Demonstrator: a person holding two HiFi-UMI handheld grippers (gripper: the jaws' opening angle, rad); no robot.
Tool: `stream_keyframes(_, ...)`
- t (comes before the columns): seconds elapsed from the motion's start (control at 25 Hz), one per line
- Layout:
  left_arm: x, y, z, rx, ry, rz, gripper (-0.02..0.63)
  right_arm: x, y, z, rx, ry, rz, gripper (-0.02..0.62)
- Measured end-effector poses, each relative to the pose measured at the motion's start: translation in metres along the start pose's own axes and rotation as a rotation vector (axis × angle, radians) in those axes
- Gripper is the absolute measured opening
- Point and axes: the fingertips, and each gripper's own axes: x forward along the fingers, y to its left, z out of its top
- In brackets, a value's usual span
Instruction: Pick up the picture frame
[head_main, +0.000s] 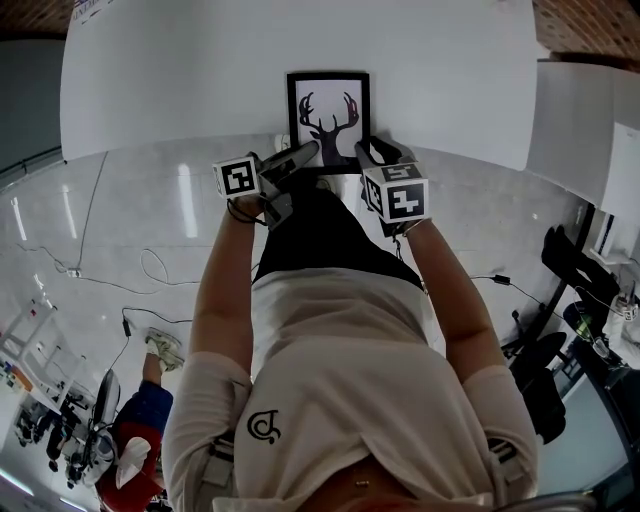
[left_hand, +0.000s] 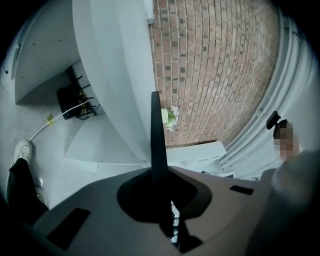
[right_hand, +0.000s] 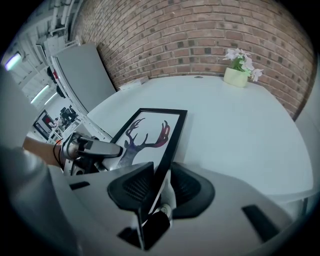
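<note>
A black picture frame (head_main: 328, 118) with a deer print sits at the near edge of the white table (head_main: 190, 80). My left gripper (head_main: 300, 158) holds its lower left part and my right gripper (head_main: 376, 152) its lower right corner. In the left gripper view the frame (left_hand: 155, 130) shows edge-on as a thin dark blade, and the left gripper (left_hand: 160, 174) is shut on it. In the right gripper view the frame (right_hand: 150, 131) slants up from the table (right_hand: 240, 135), and the right gripper (right_hand: 161, 176) has its pads pressed on the frame's right rim.
A potted plant (right_hand: 239, 67) stands at the table's far side by a brick wall. A second white table (head_main: 578, 130) adjoins on the right. Cables (head_main: 150, 270) lie on the floor to the left, a person in red (head_main: 135, 455) sits lower left, and a dark chair (head_main: 565, 262) stands right.
</note>
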Motion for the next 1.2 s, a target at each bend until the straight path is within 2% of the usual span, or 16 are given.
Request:
stream_keyframes(0.08, -0.001, 0.001, 0.001, 0.033, -0.002, 0.009, 0.035, 0.001, -0.001, 0.000, -0.006, -0.003, -0.013, 0.123)
stream_keyframes(0.2, -0.003, -0.002, 0.010, 0.191, -0.005, 0.031, 0.035, -0.001, -0.001, 0.001, -0.027, -0.016, -0.040, 0.124)
stream_keyframes(0.48, 0.001, -0.015, 0.007, 0.288, -0.015, 0.061, 0.025, -0.017, -0.007, 0.011, 0.008, -0.065, -0.035, 0.117)
stream_keyframes(0.64, -0.004, -0.024, 0.012, 0.361, -0.045, 0.122, 0.023, -0.029, -0.012, 0.021, 0.019, -0.098, -0.033, 0.087)
stream_keyframes(0.88, -0.006, -0.054, 0.011, 0.422, -0.124, 0.150, 0.023, -0.053, -0.021, 0.035, 0.002, -0.135, -0.032, 0.018)
stream_keyframes(1.0, -0.008, -0.076, 0.007, 0.442, -0.183, 0.166, 0.023, -0.071, -0.020, 0.040, -0.004, -0.165, -0.012, 0.009)
stream_keyframes(1.12, -0.013, -0.105, 0.012, 0.481, -0.252, 0.173, 0.023, -0.086, -0.013, 0.049, -0.027, -0.197, 0.033, 0.009)
stream_keyframes(1.2, -0.019, -0.122, 0.027, 0.544, -0.293, 0.200, 0.023, -0.092, -0.005, 0.063, -0.036, -0.236, 0.075, 0.009)
